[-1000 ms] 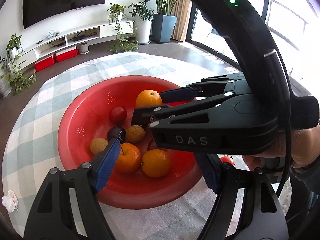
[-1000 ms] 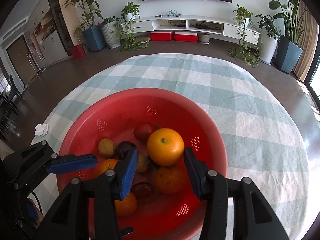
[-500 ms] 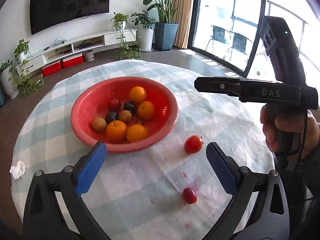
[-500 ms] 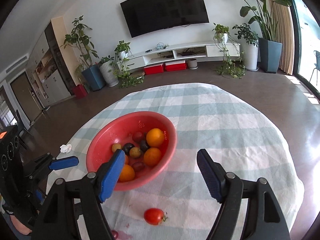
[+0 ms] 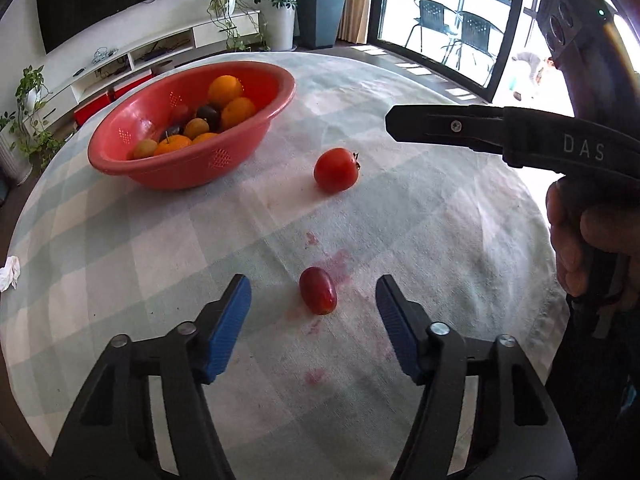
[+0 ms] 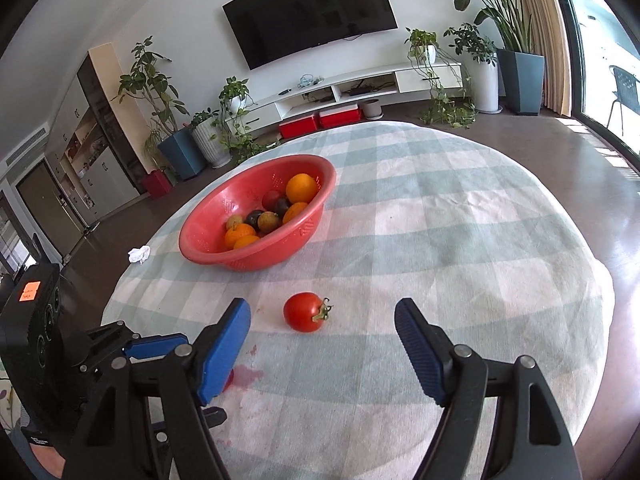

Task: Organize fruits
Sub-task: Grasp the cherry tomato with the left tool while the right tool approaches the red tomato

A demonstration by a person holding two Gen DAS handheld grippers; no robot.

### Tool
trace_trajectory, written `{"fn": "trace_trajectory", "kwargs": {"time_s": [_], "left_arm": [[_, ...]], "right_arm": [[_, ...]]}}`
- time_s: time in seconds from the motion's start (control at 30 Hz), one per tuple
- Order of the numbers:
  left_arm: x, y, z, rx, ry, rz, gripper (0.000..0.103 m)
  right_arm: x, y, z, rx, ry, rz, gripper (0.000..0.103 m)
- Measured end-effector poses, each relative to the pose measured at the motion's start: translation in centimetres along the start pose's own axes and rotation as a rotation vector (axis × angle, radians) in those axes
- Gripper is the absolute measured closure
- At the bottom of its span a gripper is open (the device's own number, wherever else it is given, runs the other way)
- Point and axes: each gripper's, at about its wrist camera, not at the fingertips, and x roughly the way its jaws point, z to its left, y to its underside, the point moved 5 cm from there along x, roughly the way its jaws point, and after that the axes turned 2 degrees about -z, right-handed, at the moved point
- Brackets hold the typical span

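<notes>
A red bowl on the checked tablecloth holds oranges, dark plums and small yellow fruits. A red tomato lies on the cloth in front of the bowl. A small dark red oval fruit lies nearer, on a pink stain. My left gripper is open, just short of the small red fruit, which sits level with its fingertips. My right gripper is open, the tomato just beyond its fingertips and left of centre. Both are empty.
A crumpled white tissue lies at the table's left edge. The right gripper's body reaches in from the right above the cloth. Pink juice stains mark the cloth. The round table's edge drops off to the floor.
Both grippers have pulled back from over the bowl and come down low toward the near side. The tomato and the small red fruit now lie just ahead of the open fingers.
</notes>
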Motion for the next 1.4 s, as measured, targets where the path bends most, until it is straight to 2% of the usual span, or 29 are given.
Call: {"fn": "trace_trajectory", "kwargs": {"time_s": [0.07, 0.17, 0.27, 0.37, 0.67, 0.77, 1.1, 1.4], "left_arm": [[0.4, 0.1, 0.2, -0.012, -0.009, 0.006, 0.049], [0.6, 0.1, 0.3, -0.016, -0.003, 0.024, 0.064], [0.8, 0.1, 0.1, -0.007, -0.003, 0.031, 0.064], [1.0, 0.1, 0.2, -0.009, 0.001, 0.032, 0.071], [1.0, 0.1, -0.2, 0.020, -0.018, 0.036, 0.075], [1.0, 0.2, -0.5, 0.032, -0.015, 0.036, 0.084], [0.8, 0.2, -0.7, 0.042, -0.014, 0.033, 0.085], [-0.5, 0.1, 0.9, -0.040, 0.028, -0.013, 0.085]], "right_arm": [[0.3, 0.3, -0.3, 0.008, 0.009, 0.005, 0.029], [0.6, 0.6, -0.5, 0.011, 0.020, 0.019, 0.033], [0.8, 0.9, -0.3, -0.011, 0.031, 0.023, 0.034], [0.9, 1.0, 0.2, -0.041, 0.041, 0.027, 0.036], [1.1, 1.1, 0.4, -0.055, 0.045, 0.032, 0.039], [1.1, 1.2, 0.4, -0.061, 0.049, 0.032, 0.041], [1.3, 1.2, 0.5, -0.074, 0.056, 0.034, 0.046], [2.0, 1.5, 0.8, -0.097, 0.054, 0.056, 0.046]]}}
